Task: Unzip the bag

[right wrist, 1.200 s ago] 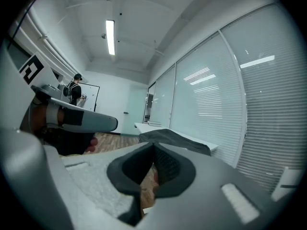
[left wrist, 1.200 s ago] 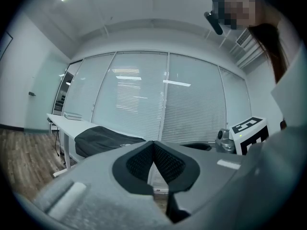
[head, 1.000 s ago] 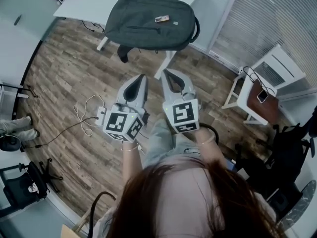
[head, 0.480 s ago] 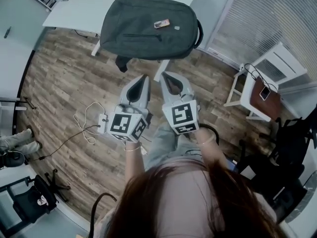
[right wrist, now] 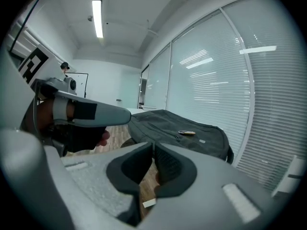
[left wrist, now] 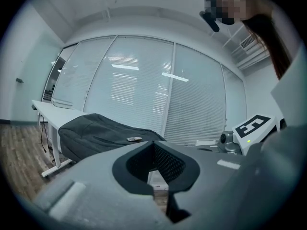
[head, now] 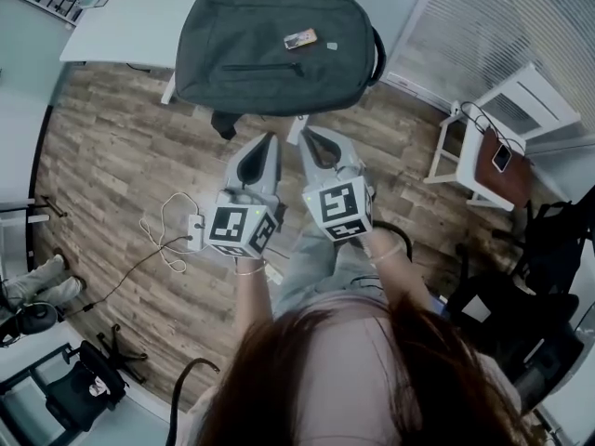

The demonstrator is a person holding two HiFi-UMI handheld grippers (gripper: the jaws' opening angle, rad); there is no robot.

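Left claw (head: 271, 140) and right claw (head: 309, 134) are held closed, empty, pointed toward the bag (head: 270, 49) at twelve o'clock, since its zip is judged unreached.

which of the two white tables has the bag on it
The big table at the top of the head view: the grey bag lies flat on it. The small table at the right holds a brown board with a phone.

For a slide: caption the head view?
Left gripper and right gripper, both shut and empty, point toward a grey backpack on a white table.
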